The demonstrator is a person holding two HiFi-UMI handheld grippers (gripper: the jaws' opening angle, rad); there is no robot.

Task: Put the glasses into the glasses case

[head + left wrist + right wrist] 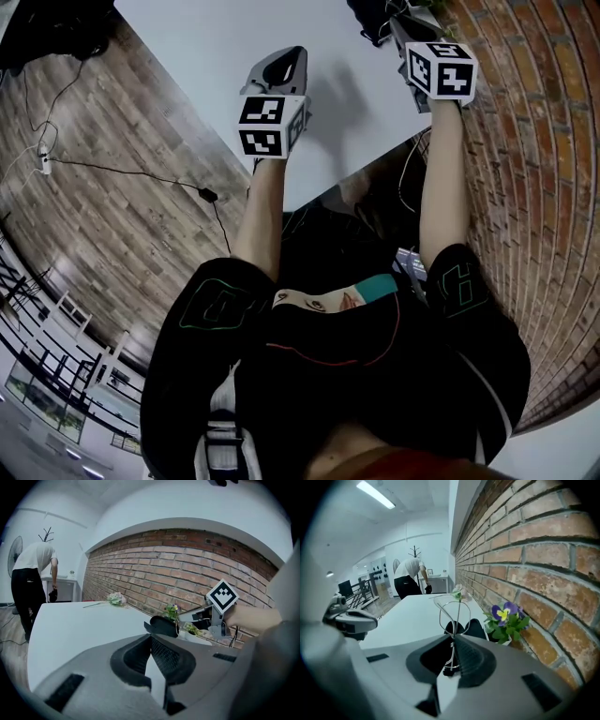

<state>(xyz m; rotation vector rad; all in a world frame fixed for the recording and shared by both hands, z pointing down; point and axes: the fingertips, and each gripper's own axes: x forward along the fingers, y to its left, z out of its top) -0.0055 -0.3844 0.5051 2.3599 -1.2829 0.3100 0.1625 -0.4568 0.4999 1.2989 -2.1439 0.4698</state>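
My right gripper (453, 637) is shut on thin wire-framed glasses (451, 613), whose lenses stand up above the jaws. Just beyond them the black glasses case (469, 629) lies open on the white table (412, 616). In the left gripper view the same case (162, 626) sits ahead, with the right gripper (209, 616) and its marker cube right behind it. My left gripper (151, 637) hovers over the table a little short of the case, jaws shut with nothing between them. In the head view both grippers (284, 64) (405, 26) reach over the table.
A small pot of purple and yellow flowers (507, 621) stands against the brick wall (543, 564), right of the case. A loose flower sprig (111, 599) lies at the table's far end. A person (32, 583) bends over a counter in the background.
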